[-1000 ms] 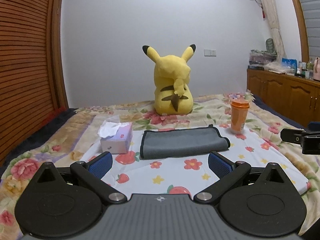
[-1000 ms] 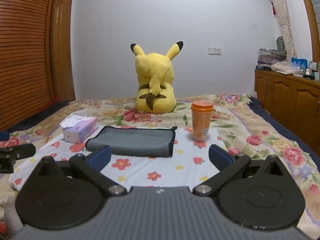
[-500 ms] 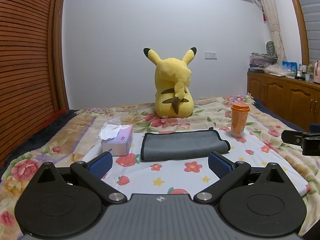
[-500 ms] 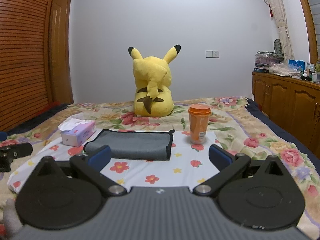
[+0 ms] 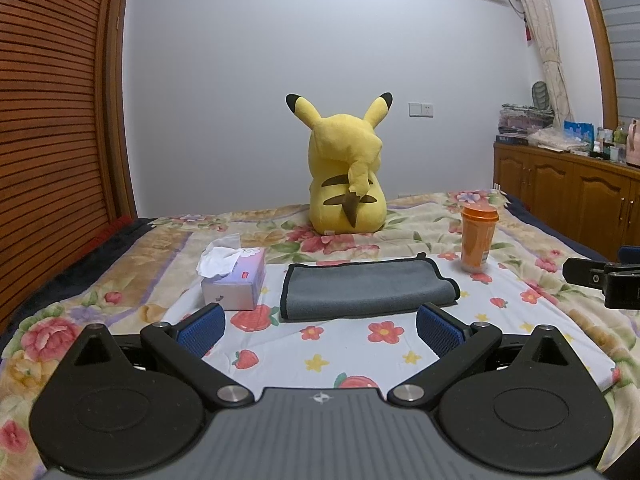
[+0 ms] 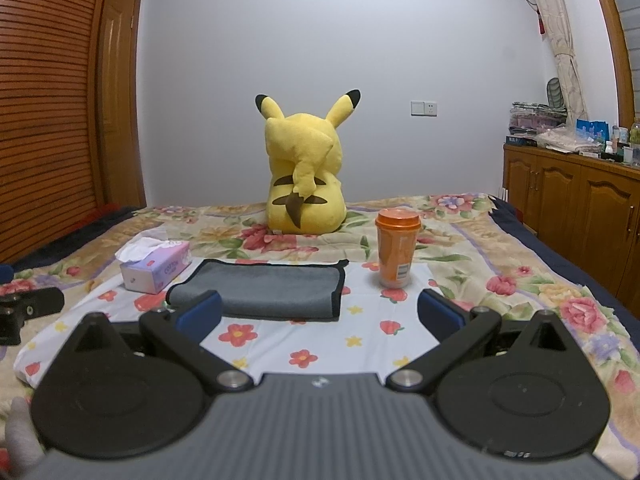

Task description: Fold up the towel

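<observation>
A grey towel with dark trim point(image 5: 366, 288) lies folded flat on the flowered white sheet of the bed; it also shows in the right wrist view point(image 6: 264, 290). My left gripper point(image 5: 320, 330) is open and empty, held low in front of the towel without touching it. My right gripper point(image 6: 320, 312) is open and empty, in front of the towel's right end. The right gripper's tip shows at the right edge of the left wrist view point(image 5: 600, 280), and the left gripper's tip shows at the left edge of the right wrist view point(image 6: 28, 312).
A tissue box point(image 5: 236, 280) sits just left of the towel. An orange lidded cup point(image 5: 478, 238) stands just right of it. A yellow plush toy point(image 5: 346, 184) sits behind. A wooden cabinet point(image 5: 568, 196) lines the right wall, wooden slats point(image 5: 52, 120) the left.
Both grippers have tilted up and drawn back slightly, so the towel and the things around it sit lower in both views. The towel has not moved. Both grippers stay open.
</observation>
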